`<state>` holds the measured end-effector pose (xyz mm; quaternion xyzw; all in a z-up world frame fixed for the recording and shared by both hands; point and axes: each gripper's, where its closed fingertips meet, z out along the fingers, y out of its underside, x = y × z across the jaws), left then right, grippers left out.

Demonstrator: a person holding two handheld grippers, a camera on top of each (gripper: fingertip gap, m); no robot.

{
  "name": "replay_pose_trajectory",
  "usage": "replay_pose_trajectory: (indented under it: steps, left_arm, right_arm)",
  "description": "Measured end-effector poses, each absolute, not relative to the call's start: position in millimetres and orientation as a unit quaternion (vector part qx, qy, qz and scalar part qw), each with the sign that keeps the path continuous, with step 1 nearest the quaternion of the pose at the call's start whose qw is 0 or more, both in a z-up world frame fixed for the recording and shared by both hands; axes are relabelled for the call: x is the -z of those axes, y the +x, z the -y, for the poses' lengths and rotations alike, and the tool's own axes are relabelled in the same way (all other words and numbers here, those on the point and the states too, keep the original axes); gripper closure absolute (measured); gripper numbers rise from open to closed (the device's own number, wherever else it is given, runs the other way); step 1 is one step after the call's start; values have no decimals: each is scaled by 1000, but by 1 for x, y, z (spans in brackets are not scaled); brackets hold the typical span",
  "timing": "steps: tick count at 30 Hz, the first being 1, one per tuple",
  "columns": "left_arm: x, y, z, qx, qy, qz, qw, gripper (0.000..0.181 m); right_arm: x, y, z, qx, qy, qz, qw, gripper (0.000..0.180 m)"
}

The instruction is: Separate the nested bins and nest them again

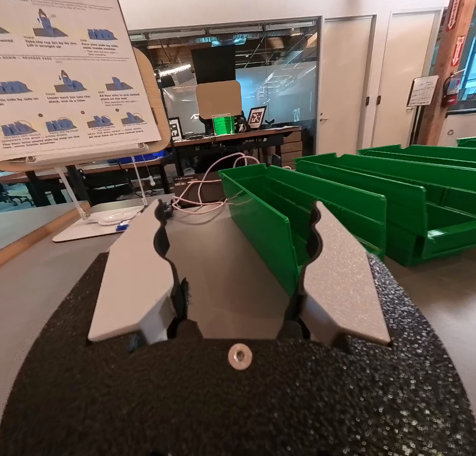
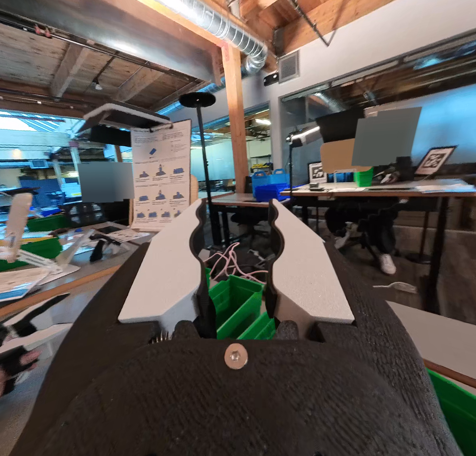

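Several long green bins stand side by side on the grey table. In the left wrist view the nearest bin is right of centre, with a second bin and a third bin beyond it to the right. My left gripper is open wide and low at the near bin's end; the bin's left wall runs between the fingers, close to the right finger. My right gripper is open and empty, held higher up. Green bins show below, through the gap between its fingers.
An instruction board on a clear stand is at the table's left; it also shows in the right wrist view. Pink cables lie behind the near bin. A small blue object sits on the stand's base. Another green bin is at lower right.
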<state>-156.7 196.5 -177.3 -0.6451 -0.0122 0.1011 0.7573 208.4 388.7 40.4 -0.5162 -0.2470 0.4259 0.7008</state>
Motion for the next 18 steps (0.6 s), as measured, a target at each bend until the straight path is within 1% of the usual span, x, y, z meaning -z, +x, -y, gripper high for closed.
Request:
replay_pose_trajectory:
  steps: [3, 7, 10, 13, 15, 18]
  left_arm:
    - [177, -158, -196, -93, -644, 15, 759, 72]
    - [172, -160, -194, -106, -638, 6, 763, 72]
    - [130, -153, -177, -120, -600, -12, 791, 77]
    - [88, -130, -168, -99, -592, -29, 799, 76]
    - [76, -105, -175, -67, -607, -39, 791, 76]
    - [79, -62, -205, -38, -650, -74, 755, 80]
  right_arm:
    - [-48, 225, -386, -407, -507, 227, 725, 133]
    - [-57, 237, -382, -423, -487, 207, 736, 133]
    - [-58, 242, -383, -432, -484, 199, 735, 133]
    - [-60, 245, -385, -442, -479, 186, 735, 133]
    - [-60, 244, -385, -448, -478, 186, 732, 132]
    - [-58, 238, -384, -452, -480, 195, 726, 133]
